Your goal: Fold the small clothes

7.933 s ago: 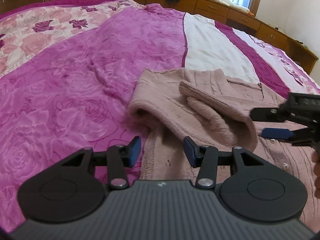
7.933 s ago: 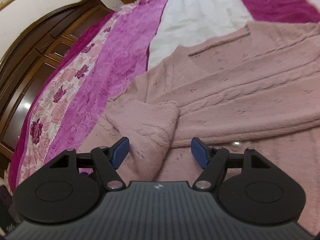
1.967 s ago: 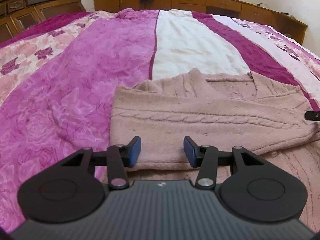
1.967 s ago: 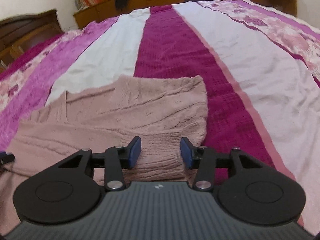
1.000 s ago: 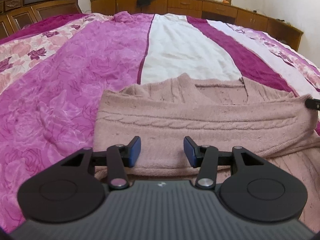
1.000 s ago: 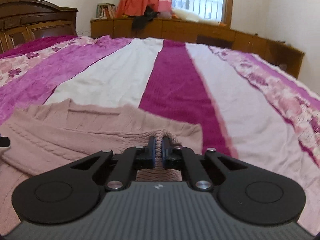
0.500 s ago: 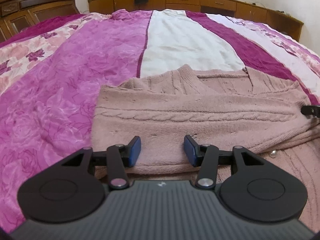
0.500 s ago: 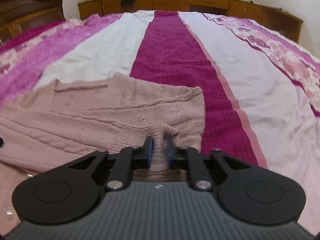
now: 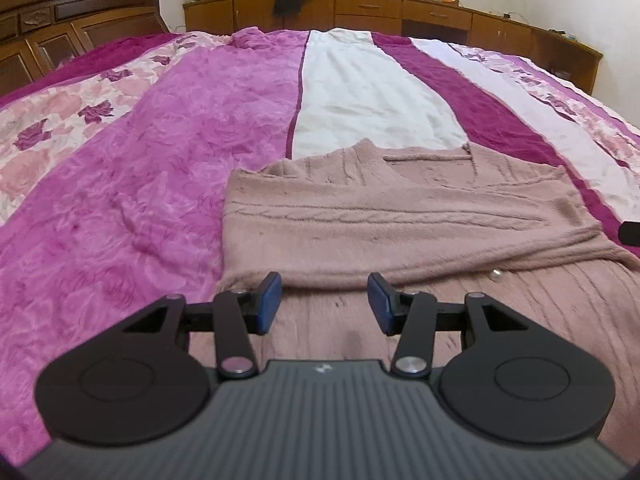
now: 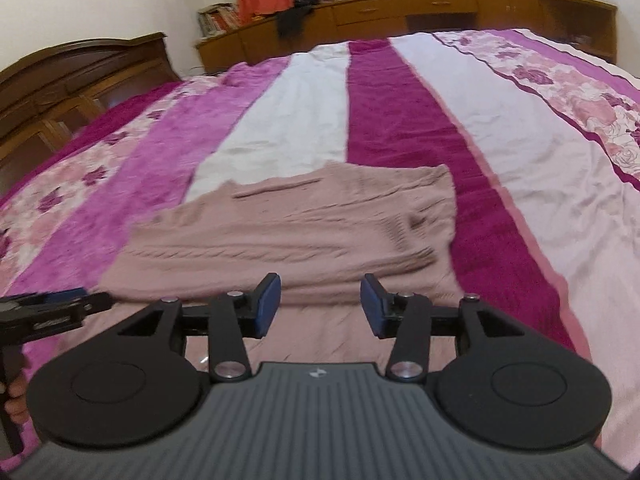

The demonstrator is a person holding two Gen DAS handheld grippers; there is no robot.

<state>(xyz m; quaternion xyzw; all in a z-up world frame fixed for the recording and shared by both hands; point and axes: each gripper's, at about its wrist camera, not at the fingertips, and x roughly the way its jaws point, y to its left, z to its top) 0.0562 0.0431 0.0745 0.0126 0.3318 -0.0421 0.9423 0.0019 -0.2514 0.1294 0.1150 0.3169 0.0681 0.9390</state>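
A dusty-pink knit cardigan (image 9: 400, 216) lies flat on the bed, both sleeves folded across its chest. In the right wrist view the same cardigan (image 10: 288, 236) fills the middle. My left gripper (image 9: 324, 304) hovers open over the cardigan's lower left part, nothing between its blue pads. My right gripper (image 10: 320, 306) hangs above the lower right part; its jaws are opening and hold nothing. The folded sleeve cuff (image 10: 424, 256) lies loose ahead of it. The left gripper (image 10: 60, 300) also shows at the left edge of the right wrist view, and the right gripper's tip (image 9: 630, 232) at the left view's right edge.
The bed carries a striped bedspread (image 9: 160, 152) in magenta, white and floral pink. A dark wooden headboard (image 9: 60, 20) stands at the left. Low wooden cabinets (image 9: 400, 12) with clothes and a plush toy line the far wall.
My right gripper let go of the sleeve cuff, opened and drew back from it. My left gripper pulled back a little towards the cardigan's lower part, still open.
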